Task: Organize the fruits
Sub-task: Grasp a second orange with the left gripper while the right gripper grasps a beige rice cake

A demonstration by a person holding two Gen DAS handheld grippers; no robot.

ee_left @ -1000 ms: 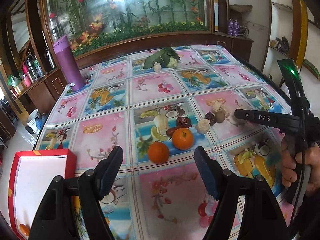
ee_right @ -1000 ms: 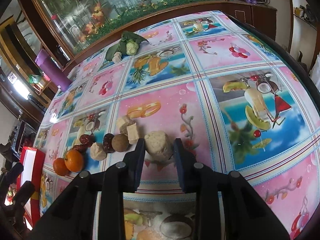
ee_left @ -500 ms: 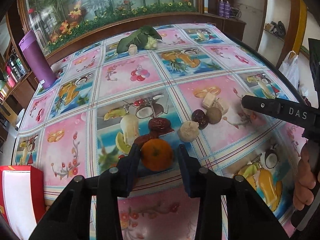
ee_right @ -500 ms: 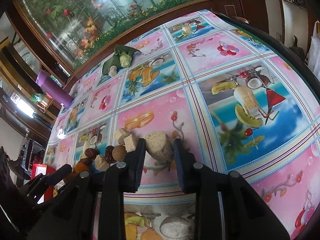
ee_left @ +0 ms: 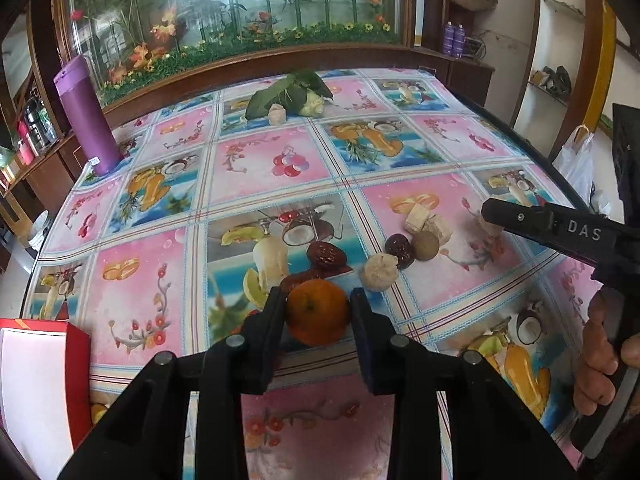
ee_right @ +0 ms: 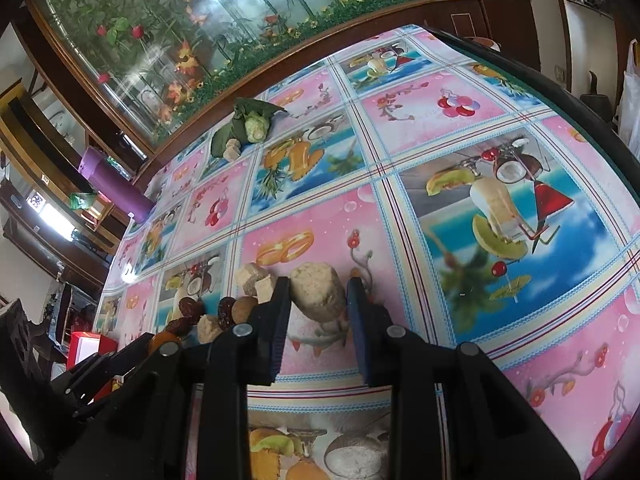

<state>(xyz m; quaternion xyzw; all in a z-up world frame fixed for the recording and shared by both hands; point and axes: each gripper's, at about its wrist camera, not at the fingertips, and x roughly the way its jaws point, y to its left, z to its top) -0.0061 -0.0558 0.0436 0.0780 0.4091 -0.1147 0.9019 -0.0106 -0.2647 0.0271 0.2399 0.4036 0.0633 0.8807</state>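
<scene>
Left gripper [ee_left: 318, 300] clamped on a round, glossy orange [ee_left: 317, 311] at the desk's [ee_left: 256, 160] near middle. Right gripper [ee_right: 318, 286] pinching a pale, rough chunk [ee_right: 316, 294] just right of the fruit cluster [ee_left: 404, 246]. Red box [ee_left: 40, 380] near left; far desk open.

The right gripper [ee_right: 318, 300] is clamped on a beige lump [ee_right: 316, 292] above the patterned tablecloth [ee_right: 460, 184]. Just left of it lie pale cubes [ee_right: 256, 280], a brown ball [ee_right: 244, 307] and dark dates [ee_right: 188, 308]. A cabbage [ee_right: 250, 126] sits near the far edge, a purple bottle [ee_right: 114, 184] at the far left corner.
</scene>
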